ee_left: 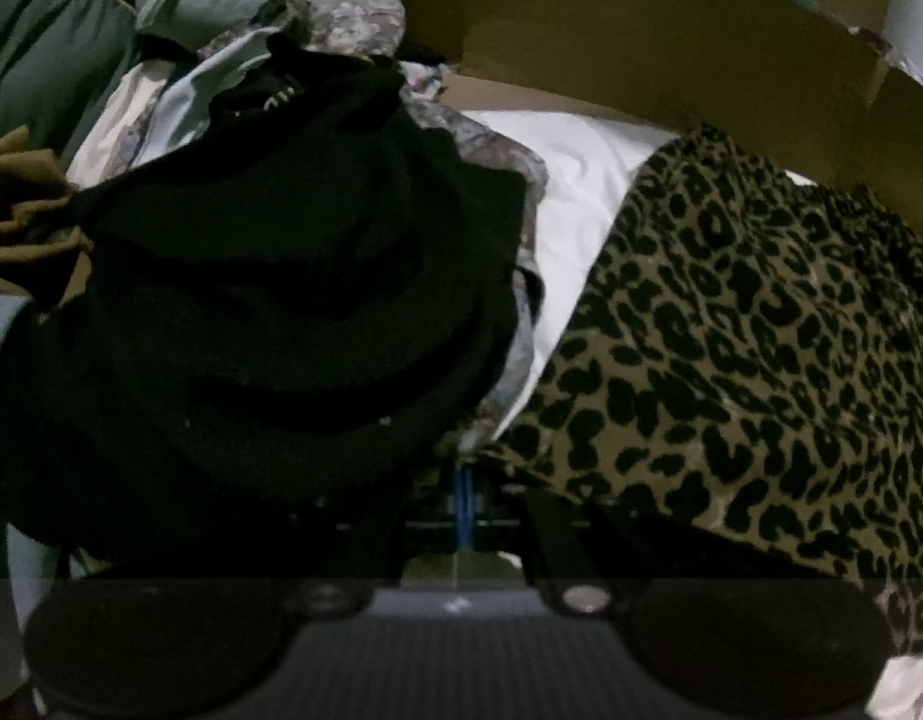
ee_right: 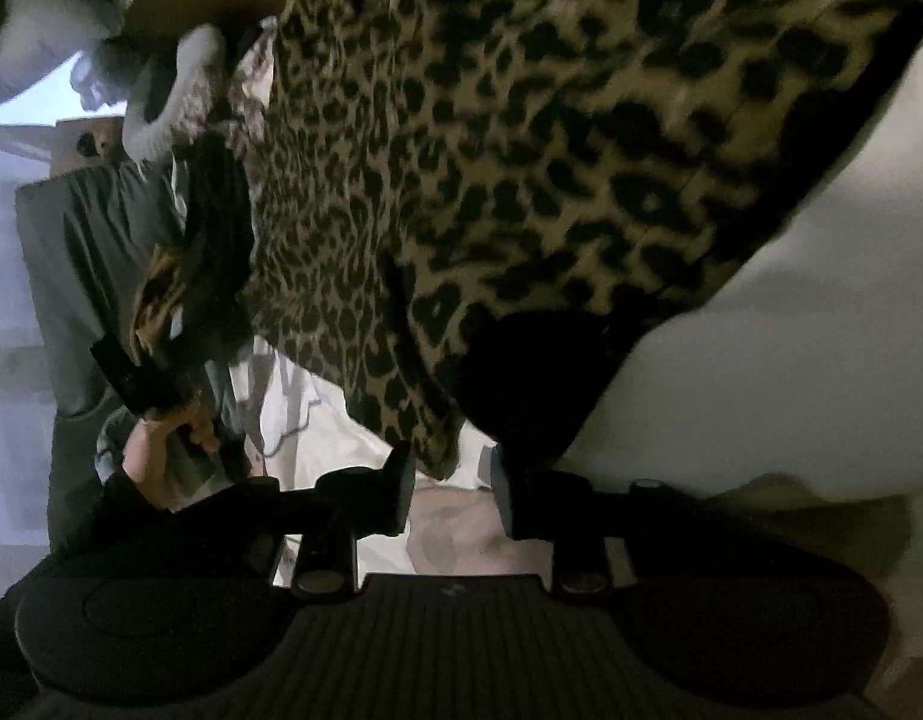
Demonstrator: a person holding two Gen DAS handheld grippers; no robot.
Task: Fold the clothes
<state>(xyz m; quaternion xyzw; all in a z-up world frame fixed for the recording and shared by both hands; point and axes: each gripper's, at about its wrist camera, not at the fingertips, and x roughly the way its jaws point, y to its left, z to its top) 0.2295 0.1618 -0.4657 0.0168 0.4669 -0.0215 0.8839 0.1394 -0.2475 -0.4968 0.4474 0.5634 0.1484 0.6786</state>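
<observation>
Right wrist view: leopard-print garment, my landmark, hangs spread and unfolded. At its lower edge my right gripper stands part open, the hem dangling between the fingers; I cannot tell whether it is pinched. Left of the garment, my left gripper is closed on its corner. Left wrist view: black garment heaped left of the leopard print, white bedsheet between. I judge folding unfinished; the heap remains loose.

Right gripper fingers parted, left gripper seemingly pinched together
</observation>
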